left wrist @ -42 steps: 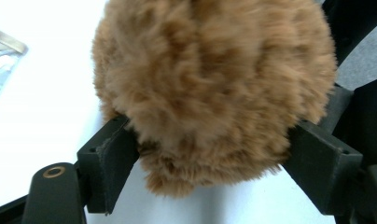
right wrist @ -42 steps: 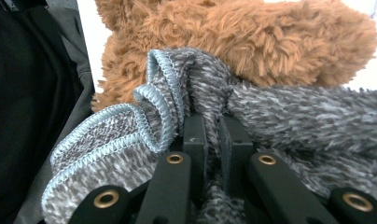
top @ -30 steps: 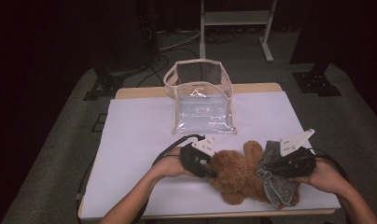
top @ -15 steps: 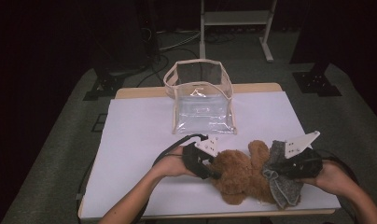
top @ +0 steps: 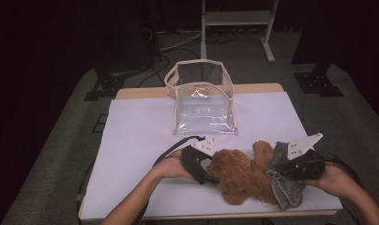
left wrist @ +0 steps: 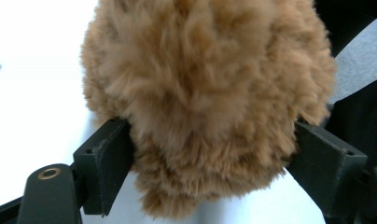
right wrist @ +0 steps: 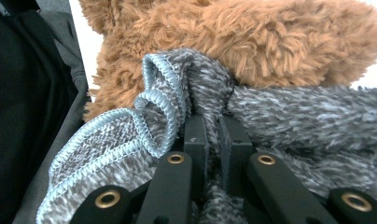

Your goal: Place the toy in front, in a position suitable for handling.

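Spreading left hand-held gripper (left wrist: 214,154) around teddy bear (left wrist: 210,93) | right hand-held gripper (right wrist: 213,128) pinching grey garment (right wrist: 289,116)

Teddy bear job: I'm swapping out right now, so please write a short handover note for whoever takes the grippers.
Left gripper: jaws have just been opening, now wide on either side of the teddy bear, touching its fur without squeezing.
Right gripper: jaws shut on the grey knit garment.
Bear lies at the table's near edge; garment bunched at its right end. Clear bag stands behind, nothing visible inside.
Done: garment gripped. Left, probably: finish with the garment, bag the bear.
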Action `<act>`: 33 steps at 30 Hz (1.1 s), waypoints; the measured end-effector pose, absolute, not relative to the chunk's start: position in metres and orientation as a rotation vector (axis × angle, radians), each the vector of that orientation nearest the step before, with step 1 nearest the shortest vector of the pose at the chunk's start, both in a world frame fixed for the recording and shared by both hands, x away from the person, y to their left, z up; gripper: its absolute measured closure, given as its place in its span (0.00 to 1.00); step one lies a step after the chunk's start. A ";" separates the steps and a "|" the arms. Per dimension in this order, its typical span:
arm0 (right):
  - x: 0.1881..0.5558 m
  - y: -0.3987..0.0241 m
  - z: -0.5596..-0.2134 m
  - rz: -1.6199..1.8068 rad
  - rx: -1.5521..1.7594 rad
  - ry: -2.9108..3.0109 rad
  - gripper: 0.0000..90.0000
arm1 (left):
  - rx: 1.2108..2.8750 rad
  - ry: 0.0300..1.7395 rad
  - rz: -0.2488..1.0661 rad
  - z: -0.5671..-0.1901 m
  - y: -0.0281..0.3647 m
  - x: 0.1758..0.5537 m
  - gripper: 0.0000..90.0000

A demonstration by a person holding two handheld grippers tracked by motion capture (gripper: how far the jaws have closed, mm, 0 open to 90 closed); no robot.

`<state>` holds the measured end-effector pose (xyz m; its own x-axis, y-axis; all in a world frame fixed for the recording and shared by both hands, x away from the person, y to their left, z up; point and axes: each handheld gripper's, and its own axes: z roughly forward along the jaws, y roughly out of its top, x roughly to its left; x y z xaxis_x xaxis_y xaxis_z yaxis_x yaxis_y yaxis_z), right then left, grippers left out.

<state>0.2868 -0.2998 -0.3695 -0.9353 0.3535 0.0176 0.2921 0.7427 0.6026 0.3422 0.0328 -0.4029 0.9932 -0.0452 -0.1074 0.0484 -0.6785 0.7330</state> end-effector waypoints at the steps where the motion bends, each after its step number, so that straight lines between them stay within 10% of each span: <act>1: 0.287 -0.300 -0.370 0.959 0.523 2.842 0.92 | 2.314 0.007 -0.155 -0.405 0.031 0.343 0.20; 9: 0.286 -0.296 -0.370 1.012 0.546 2.829 0.92 | 2.294 0.042 -0.143 -0.393 0.030 0.337 0.63; 33: 0.302 -0.241 -0.368 1.235 0.425 2.775 0.92 | 2.334 0.094 -0.076 -0.346 0.073 0.327 0.66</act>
